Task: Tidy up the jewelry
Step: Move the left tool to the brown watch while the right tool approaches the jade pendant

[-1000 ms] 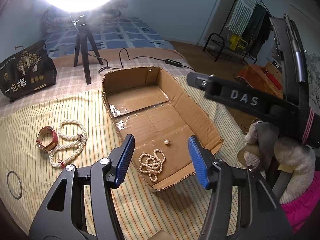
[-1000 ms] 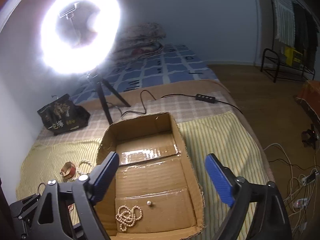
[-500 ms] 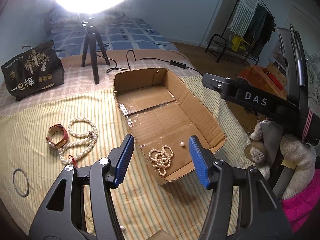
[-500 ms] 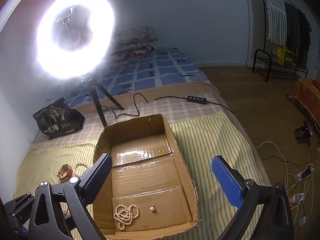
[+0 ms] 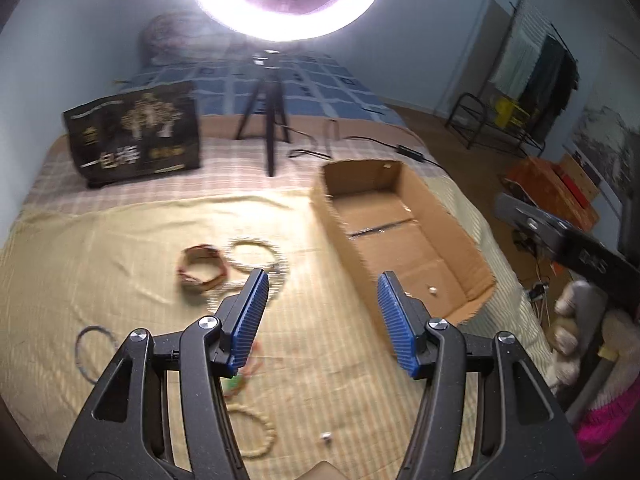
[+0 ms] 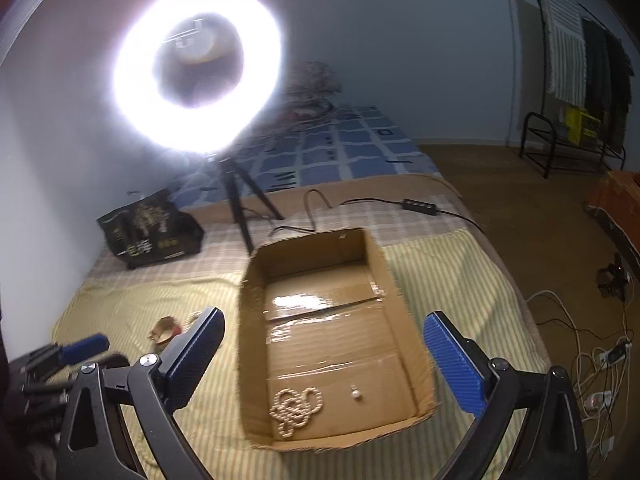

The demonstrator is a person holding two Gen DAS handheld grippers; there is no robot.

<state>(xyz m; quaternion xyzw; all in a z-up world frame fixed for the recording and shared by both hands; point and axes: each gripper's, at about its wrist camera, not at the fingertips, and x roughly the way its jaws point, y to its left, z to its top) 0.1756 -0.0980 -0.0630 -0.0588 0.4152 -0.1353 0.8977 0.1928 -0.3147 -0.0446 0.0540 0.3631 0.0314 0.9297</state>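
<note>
An open cardboard box (image 6: 392, 308) lies on the striped cloth and holds a pearl strand (image 6: 296, 406) and a small earring (image 6: 356, 394). The box also shows in the left wrist view (image 5: 452, 216). On the cloth to its left lie a red-brown bracelet (image 5: 200, 270), a pearl rope necklace (image 5: 256, 256), a thin ring bangle (image 5: 94, 350), a beaded bracelet (image 5: 256, 432), a small stud (image 5: 326, 437) and a coloured band (image 5: 244, 372). My left gripper (image 5: 320, 312) is open and empty above the cloth. My right gripper (image 6: 324, 360) is open and empty over the box.
A ring light on a tripod (image 5: 268, 120) stands behind the box, with a black bag (image 5: 136, 136) to its left. A cable and switch (image 6: 420, 206) lie behind the box. The bed edge drops to the floor on the right, with loose cables (image 6: 600, 360).
My left gripper has swung left, away from the box, and now faces the jewelry on the cloth. My right gripper has stayed over the box, open.
</note>
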